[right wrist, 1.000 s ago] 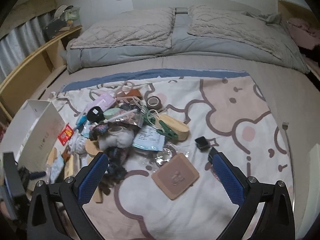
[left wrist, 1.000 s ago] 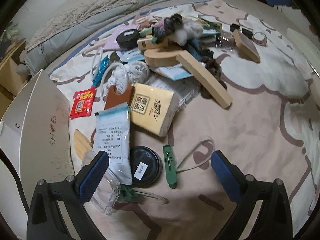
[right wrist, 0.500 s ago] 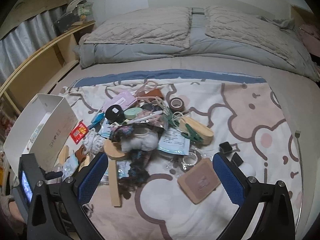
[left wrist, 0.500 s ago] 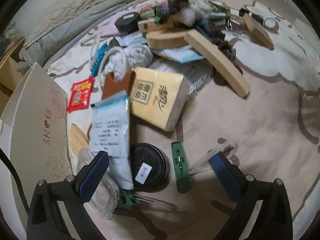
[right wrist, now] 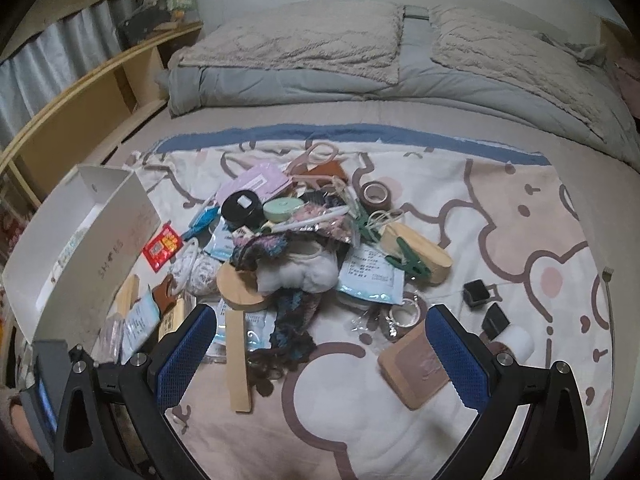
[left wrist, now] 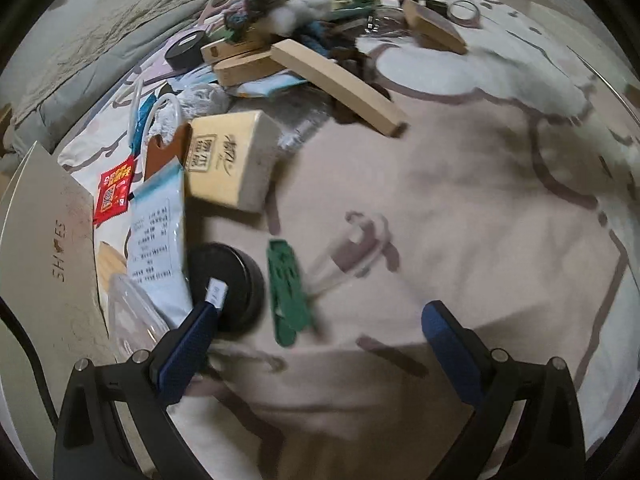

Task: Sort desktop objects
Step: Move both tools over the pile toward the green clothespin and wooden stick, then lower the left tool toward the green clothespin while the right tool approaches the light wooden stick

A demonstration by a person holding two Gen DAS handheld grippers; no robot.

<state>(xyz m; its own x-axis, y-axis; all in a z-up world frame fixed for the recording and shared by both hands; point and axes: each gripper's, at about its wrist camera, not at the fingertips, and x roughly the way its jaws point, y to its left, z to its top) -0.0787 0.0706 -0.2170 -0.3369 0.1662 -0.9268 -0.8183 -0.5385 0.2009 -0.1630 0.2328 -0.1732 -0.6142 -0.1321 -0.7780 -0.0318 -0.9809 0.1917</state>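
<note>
The left gripper [left wrist: 318, 322] is held low over the blanket [left wrist: 460, 200], its blue-padded fingers wide apart and empty. Just ahead of them a green clip [left wrist: 289, 292] lies flat, with a black round tin [left wrist: 224, 280] just beside it, partly hidden by the left finger. A blurred clear plastic piece [left wrist: 352, 248] is hard to make out. Further on, a yellow tissue pack [left wrist: 228, 164] and a long wooden strip [left wrist: 340, 80] are seen. A white shoebox [left wrist: 44, 248] is cut off at the left edge.

The right gripper [right wrist: 320, 344] is likewise spread and empty, above the heaped clutter [right wrist: 296, 248]. Pillows [right wrist: 296, 44] lie beyond.
</note>
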